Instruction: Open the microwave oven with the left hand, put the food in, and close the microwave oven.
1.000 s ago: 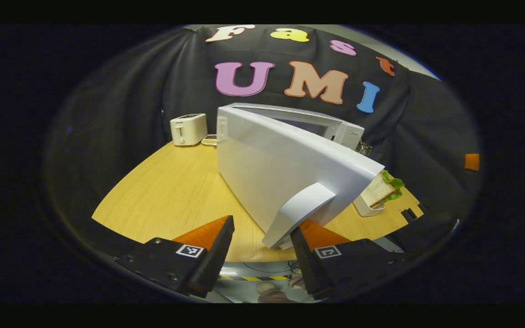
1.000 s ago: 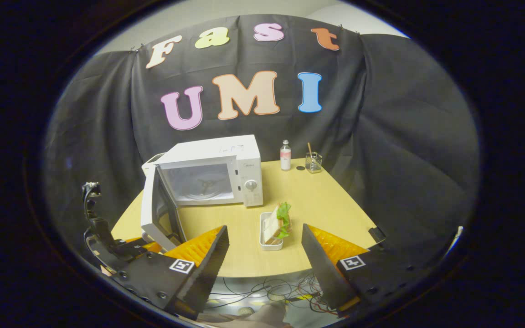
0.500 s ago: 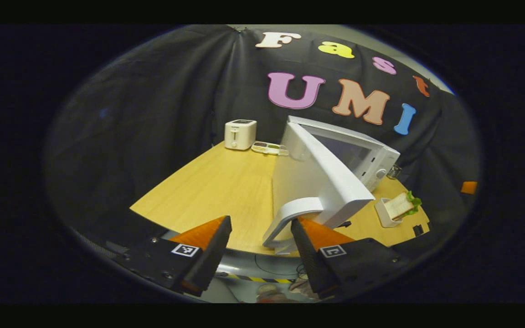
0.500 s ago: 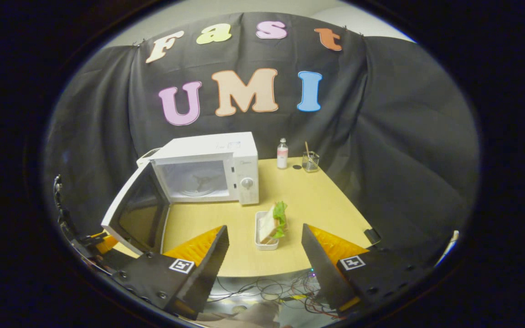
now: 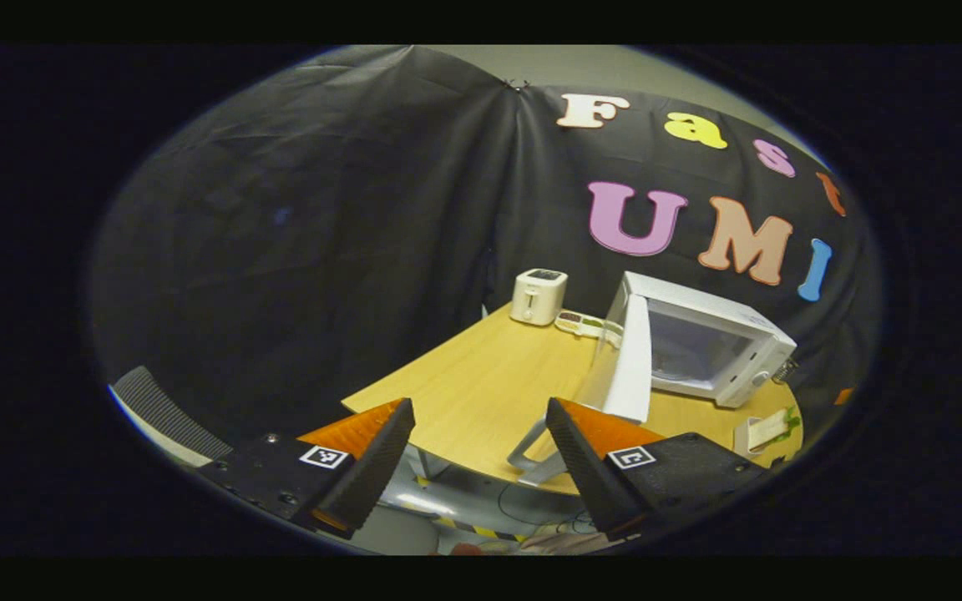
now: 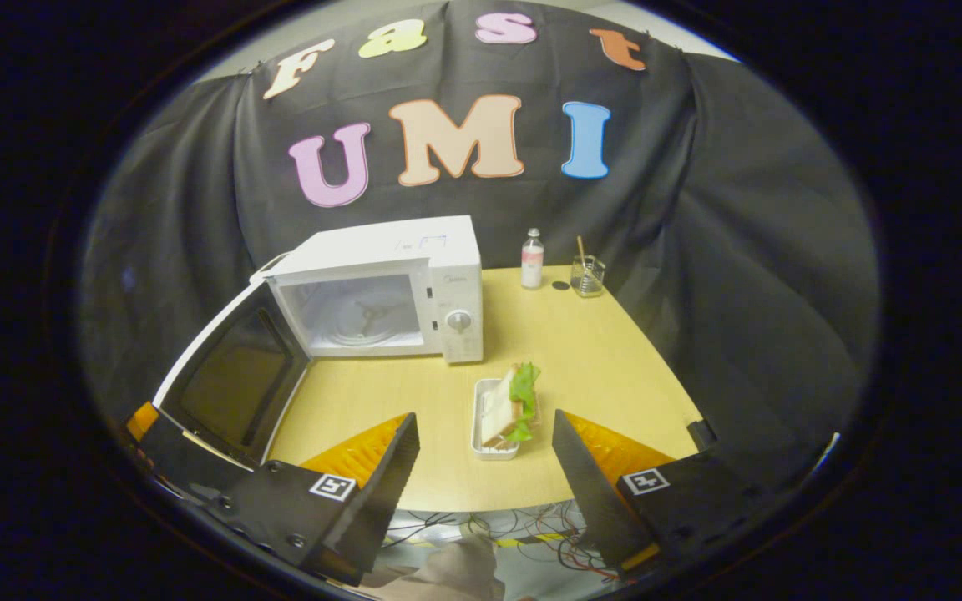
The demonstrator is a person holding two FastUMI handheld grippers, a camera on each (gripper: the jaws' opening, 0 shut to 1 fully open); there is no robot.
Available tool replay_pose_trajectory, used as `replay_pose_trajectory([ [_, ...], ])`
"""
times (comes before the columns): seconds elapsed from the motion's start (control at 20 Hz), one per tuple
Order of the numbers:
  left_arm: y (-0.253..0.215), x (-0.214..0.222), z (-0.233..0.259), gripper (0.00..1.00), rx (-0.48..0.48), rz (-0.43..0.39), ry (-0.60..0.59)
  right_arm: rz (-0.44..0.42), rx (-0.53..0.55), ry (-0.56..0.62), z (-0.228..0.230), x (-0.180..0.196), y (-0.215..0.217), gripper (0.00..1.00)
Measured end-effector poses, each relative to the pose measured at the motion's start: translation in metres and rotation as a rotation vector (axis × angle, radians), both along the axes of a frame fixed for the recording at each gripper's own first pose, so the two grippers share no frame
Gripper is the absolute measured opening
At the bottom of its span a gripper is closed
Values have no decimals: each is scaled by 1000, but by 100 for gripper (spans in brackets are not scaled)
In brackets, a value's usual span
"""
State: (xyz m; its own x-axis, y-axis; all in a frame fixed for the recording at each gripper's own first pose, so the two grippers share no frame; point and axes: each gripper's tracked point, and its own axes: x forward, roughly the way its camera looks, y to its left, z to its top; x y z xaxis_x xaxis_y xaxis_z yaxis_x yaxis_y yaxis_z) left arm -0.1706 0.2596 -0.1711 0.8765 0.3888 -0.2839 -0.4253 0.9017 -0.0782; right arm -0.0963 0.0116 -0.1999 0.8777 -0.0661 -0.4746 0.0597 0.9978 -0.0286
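The left gripper (image 5: 477, 455) has its fingers spread wide with nothing between them; the door handle (image 5: 531, 446) lies in the gap, just beside the right finger (image 5: 574, 459), and I cannot tell whether that finger touches it. Judging by this, the finger is hooked behind the handle to drag the door (image 5: 627, 363) outward rather than pinch it. The door stands swung wide, edge-on in the left gripper view and past square to the oven front in the right gripper view, which leaves the cavity (image 6: 360, 313) with its turntable fully exposed.

The right gripper (image 6: 485, 467) is also spread and empty, poised at the near table edge with the sandwich (image 6: 510, 405) in its white tray (image 6: 481, 430) lined up just beyond the gap. That placement looks like readiness for a grasp. The tray sits on the table (image 6: 598, 367) near the microwave (image 6: 381, 288), a little right of the opening and below the control dial.

Far on the table stand a small bottle (image 6: 533, 259) and a glass (image 6: 587, 275); a toaster (image 5: 538, 296) sits at the far left corner.

The opening step looks done; loading is next.
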Motion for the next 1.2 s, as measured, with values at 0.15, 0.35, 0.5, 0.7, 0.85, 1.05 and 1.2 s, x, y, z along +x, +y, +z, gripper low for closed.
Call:
replay_pose_trajectory([
  [0.15, 3, 2, 34, 97, 66, 71, -40, 13, 14, 65, -13, 34, -13, 99],
  [0.35, -11, 18, 67, 96, 92, 131, -92, 28, 51, 230, -51, 71, -34, 100],
  [0.5, -26, 35, 83, 96, 107, 170, -119, 61, 77, 373, -84, 93, -47, 100],
  [0.7, -47, 63, 98, 96, 108, 202, -168, 88, 227, 507, -118, 117, -47, 98],
  [0.85, -67, 84, 108, 96, 96, 206, -202, 97, 260, 584, -140, 126, -54, 98],
  [1.05, -91, 109, 115, 96, 103, 184, -212, 136, 261, 686, -165, 123, -60, 98],
  [1.2, -102, 118, 118, 96, 119, 174, -201, 149, 265, 736, -179, 121, -61, 87],
])
